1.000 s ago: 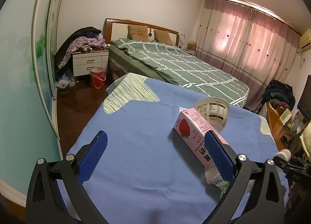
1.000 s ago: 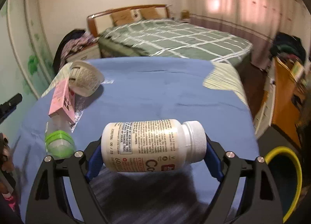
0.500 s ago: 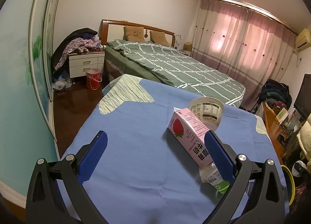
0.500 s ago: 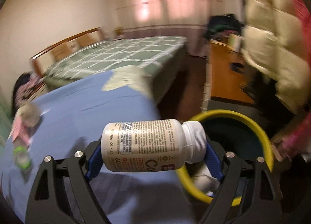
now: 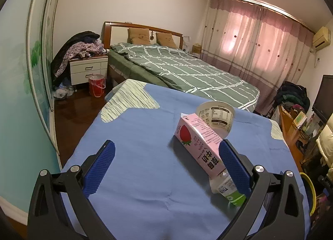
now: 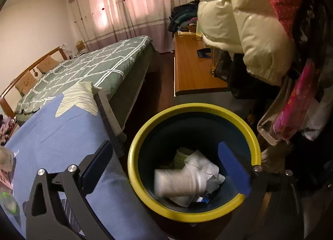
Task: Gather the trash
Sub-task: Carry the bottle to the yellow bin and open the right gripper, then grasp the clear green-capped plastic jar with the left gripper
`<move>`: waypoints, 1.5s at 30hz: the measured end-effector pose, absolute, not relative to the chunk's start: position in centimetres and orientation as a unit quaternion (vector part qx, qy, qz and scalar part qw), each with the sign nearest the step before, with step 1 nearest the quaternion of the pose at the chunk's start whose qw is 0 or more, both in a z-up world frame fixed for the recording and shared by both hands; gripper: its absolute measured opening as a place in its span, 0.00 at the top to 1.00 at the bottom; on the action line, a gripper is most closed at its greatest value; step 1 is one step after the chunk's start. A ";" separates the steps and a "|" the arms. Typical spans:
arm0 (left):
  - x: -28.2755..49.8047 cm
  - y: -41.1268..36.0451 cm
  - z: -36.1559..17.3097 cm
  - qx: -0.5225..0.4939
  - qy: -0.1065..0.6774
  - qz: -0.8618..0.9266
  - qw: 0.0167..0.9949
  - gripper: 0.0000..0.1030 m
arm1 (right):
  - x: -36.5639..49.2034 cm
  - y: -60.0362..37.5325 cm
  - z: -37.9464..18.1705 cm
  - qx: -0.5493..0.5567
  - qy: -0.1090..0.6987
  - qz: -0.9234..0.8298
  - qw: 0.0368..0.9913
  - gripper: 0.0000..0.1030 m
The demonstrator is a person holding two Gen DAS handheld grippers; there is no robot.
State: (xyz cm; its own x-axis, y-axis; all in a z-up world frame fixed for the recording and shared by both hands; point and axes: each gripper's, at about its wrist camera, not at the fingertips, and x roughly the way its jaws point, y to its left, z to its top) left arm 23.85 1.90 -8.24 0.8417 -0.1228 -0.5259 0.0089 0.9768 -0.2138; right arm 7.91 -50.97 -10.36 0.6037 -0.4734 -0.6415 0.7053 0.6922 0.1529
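My right gripper (image 6: 166,163) is open over a yellow-rimmed dark bin (image 6: 256,136) beside the table. A white pill bottle (image 6: 177,181), blurred, is inside the bin above crumpled paper (image 6: 206,167). My left gripper (image 5: 166,156) is open and empty above the blue cloth (image 5: 135,169). A pink strawberry milk carton (image 5: 197,142) lies on the cloth by its right finger (image 5: 233,165). A white paper cup (image 5: 216,117) lies on its side behind the carton. A small green-labelled bottle (image 5: 229,190) lies at the carton's near end.
A green checked bed (image 5: 187,71) stands beyond the table. A red bucket (image 5: 96,85) and a nightstand (image 5: 88,69) are at the far left. A wooden desk (image 6: 191,69) and hanging coats (image 6: 249,21) crowd the bin's far side.
My right gripper swung from the table to over the bin, opened and let go of the pill bottle, which dropped into the bin. The left gripper stayed open, drifting slightly.
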 end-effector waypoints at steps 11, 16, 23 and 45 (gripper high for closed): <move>23.4 -3.2 -8.7 -0.037 0.300 -0.175 0.937 0.05 | 9.7 -47.7 -9.7 0.132 0.299 -0.321 0.889 0.06; 23.2 -7.4 -10.1 0.027 0.328 -0.233 0.915 0.05 | 9.8 -48.0 -9.9 0.141 0.302 -0.315 0.889 0.06; 23.9 -11.7 -12.4 0.086 0.368 -0.251 0.891 0.05 | 10.1 -47.7 -9.9 0.144 0.304 -0.297 0.893 0.06; 25.2 -14.7 -12.3 0.108 0.390 -0.274 0.873 0.12 | 10.1 -48.7 -10.3 0.186 0.302 -0.260 0.898 0.06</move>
